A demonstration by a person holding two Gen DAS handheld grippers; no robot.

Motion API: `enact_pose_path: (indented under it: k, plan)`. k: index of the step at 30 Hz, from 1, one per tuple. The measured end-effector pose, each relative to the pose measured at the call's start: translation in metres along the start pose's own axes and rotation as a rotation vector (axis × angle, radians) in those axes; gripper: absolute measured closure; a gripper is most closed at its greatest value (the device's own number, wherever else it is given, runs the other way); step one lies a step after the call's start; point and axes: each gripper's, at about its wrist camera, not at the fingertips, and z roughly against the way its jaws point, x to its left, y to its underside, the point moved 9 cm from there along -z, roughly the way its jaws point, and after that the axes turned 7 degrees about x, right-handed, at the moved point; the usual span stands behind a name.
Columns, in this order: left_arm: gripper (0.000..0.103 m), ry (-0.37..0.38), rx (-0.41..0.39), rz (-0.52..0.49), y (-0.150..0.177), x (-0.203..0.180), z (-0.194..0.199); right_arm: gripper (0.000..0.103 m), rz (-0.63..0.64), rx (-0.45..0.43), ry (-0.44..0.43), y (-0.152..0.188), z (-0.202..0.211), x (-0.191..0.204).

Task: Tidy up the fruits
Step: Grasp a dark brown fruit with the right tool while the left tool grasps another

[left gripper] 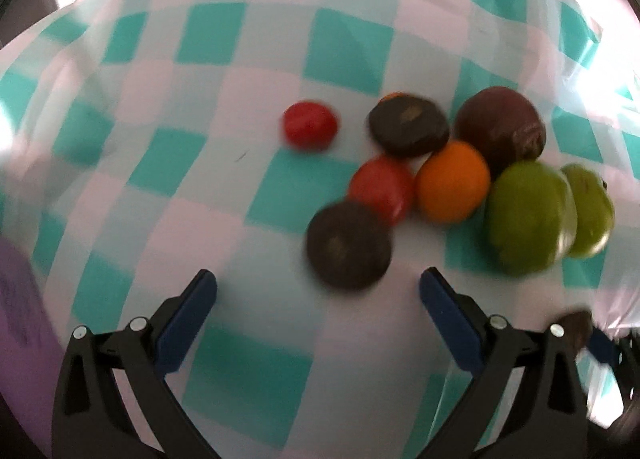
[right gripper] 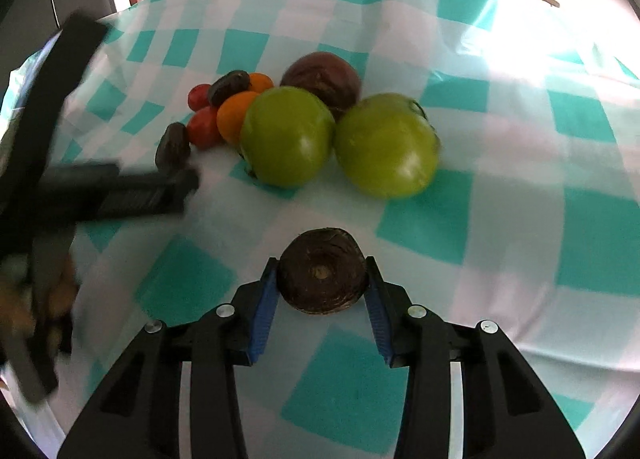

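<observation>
Fruit sits in one loose cluster on the bench under a teal-and-white checked cloth, and we read the job as sorting it by kind. Our right tool is pinching a dark brown, flat, ridged round fruit between its blue pads, near the camera and apart from the pile; taking it across its flat sides gives the pads a steady hold. Beyond it lie two glossy green round fruits side by side, with a large dark maroon fruit just behind them. To their left sit small orange fruits, small red ones and more dark flat discs.

Our left tool is spread wide with nothing between its fingers, hovering just short of the nearest dark disc, probably to gather the matching pieces. The left view is blurred, so we cannot tell whether it touches.
</observation>
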Motion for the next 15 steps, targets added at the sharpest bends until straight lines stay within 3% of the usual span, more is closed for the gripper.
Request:
enact_pose_path:
  k: [1, 2, 4, 5, 6, 15]
  plan:
    - [0.002, 0.007, -0.002, -0.016, -0.008, -0.002, -0.004, 0.062, 0.000, 0.000, 0.001, 0.005, 0.002, -0.002]
    - [0.010, 0.012, -0.011, -0.019, -0.013, -0.002, -0.005, 0.062, -0.002, 0.001, 0.004, 0.006, 0.003, -0.002]
    - [0.033, 0.016, -0.029, -0.037, -0.019, -0.004, -0.002, 0.062, -0.021, 0.009, 0.010, 0.012, 0.006, -0.004]
    - [0.053, 0.025, -0.031, -0.051, -0.019, -0.006, 0.001, 0.062, -0.031, 0.012, 0.010, 0.018, 0.010, -0.011]
    - [0.063, 0.024, -0.026, -0.059, -0.016, -0.008, 0.003, 0.062, -0.041, 0.015, 0.012, 0.021, 0.011, -0.012]
    - [0.064, 0.095, 0.009, -0.149, 0.078, -0.017, 0.044, 0.062, -0.045, 0.060, 0.034, 0.066, 0.037, -0.011]
